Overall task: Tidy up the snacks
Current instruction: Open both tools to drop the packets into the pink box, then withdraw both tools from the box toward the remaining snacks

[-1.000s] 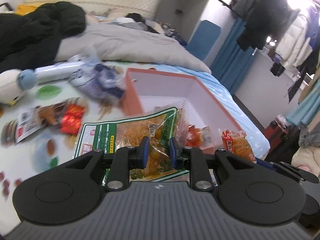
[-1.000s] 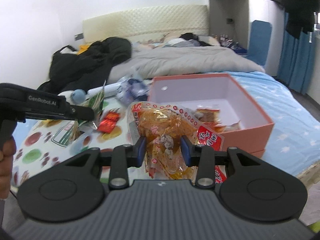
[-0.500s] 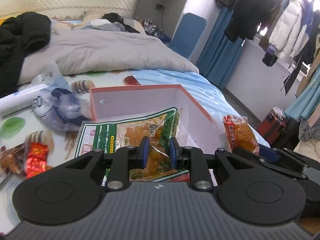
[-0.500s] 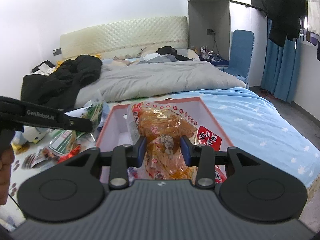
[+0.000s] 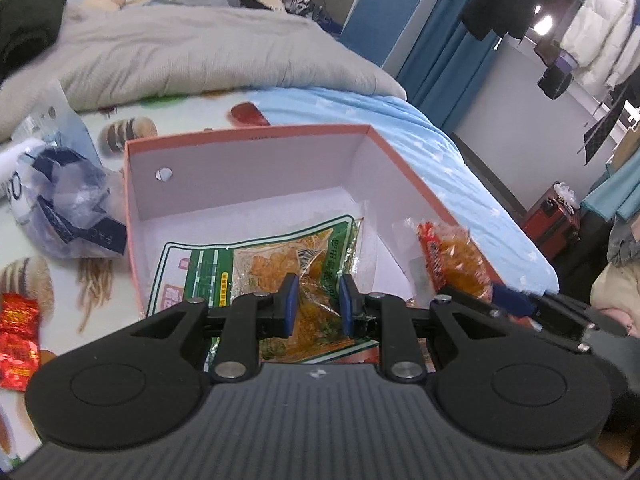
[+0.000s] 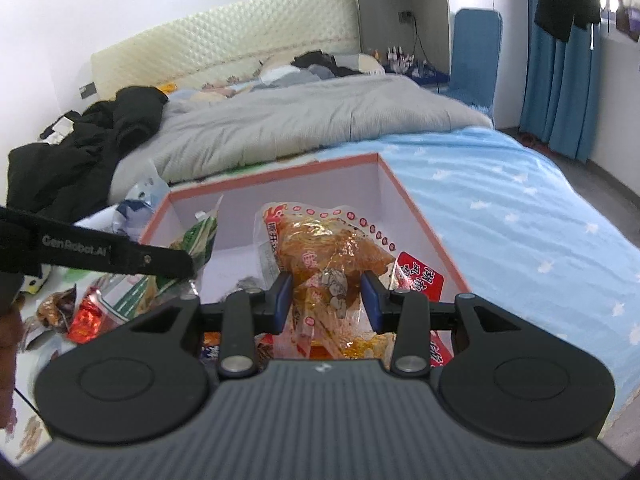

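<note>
Both hands have swung in from the littered sheet until each packet hangs over the pink cardboard box. The left gripper pinches the green-bordered clear snack bag; the right gripper clamps the red-printed clear snack pouch. Both hang inside the rim, ready for dropping. The far half of the floor lies bare.

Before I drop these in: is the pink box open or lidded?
Open: the pink box shows bare white inner walls and floor, with no lid on it.
</note>
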`<state>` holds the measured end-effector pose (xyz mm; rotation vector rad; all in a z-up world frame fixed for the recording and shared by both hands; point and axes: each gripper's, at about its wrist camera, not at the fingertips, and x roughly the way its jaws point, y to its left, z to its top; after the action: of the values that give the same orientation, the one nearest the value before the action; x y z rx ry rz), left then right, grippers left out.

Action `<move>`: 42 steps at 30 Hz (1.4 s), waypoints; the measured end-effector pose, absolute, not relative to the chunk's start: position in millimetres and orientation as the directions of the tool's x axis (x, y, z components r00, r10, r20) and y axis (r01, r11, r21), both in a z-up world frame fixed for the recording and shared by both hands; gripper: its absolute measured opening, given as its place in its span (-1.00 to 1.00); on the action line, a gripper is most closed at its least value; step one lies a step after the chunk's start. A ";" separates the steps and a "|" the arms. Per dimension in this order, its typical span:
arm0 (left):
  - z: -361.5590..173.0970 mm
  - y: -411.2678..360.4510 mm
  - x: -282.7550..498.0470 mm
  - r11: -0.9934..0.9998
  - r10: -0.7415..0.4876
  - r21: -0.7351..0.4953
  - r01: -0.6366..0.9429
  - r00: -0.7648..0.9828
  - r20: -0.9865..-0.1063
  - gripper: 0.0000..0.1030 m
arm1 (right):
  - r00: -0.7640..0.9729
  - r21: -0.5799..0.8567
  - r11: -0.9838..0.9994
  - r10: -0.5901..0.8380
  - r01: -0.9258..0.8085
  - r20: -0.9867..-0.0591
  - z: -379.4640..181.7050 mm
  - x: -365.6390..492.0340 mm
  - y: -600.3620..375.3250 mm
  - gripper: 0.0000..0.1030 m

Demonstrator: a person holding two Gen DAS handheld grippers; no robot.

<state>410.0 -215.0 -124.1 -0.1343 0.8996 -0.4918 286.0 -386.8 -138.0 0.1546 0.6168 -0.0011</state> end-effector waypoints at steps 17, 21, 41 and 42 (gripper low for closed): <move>-94.9 -199.5 384.2 0.897 -0.432 -0.260 0.358 0.581 -0.690 -0.35 | 0.800 0.175 0.983 0.059 0.059 -0.597 -140.6 277.5 -384.8 0.15; -75.8 -187.0 354.0 0.896 -0.436 -0.259 0.361 0.605 -0.666 -0.35 | 0.815 0.169 0.985 0.064 0.043 -0.576 -125.5 257.6 -374.9 0.15; -33.9 -127.8 201.1 0.888 -0.459 -0.288 0.358 0.659 -0.596 -0.35 | 0.872 0.166 0.986 0.079 0.003 -0.483 -77.3 143.0 -327.0 0.15; -33.5 -123.9 192.9 0.890 -0.456 -0.289 0.353 0.662 -0.595 -0.35 | 0.873 0.173 0.985 0.084 0.000 -0.480 -76.7 138.2 -324.2 0.15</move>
<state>192.9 -123.9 -33.5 -0.1536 0.7132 -0.4596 138.2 -324.2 -76.7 0.1697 0.5075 0.0440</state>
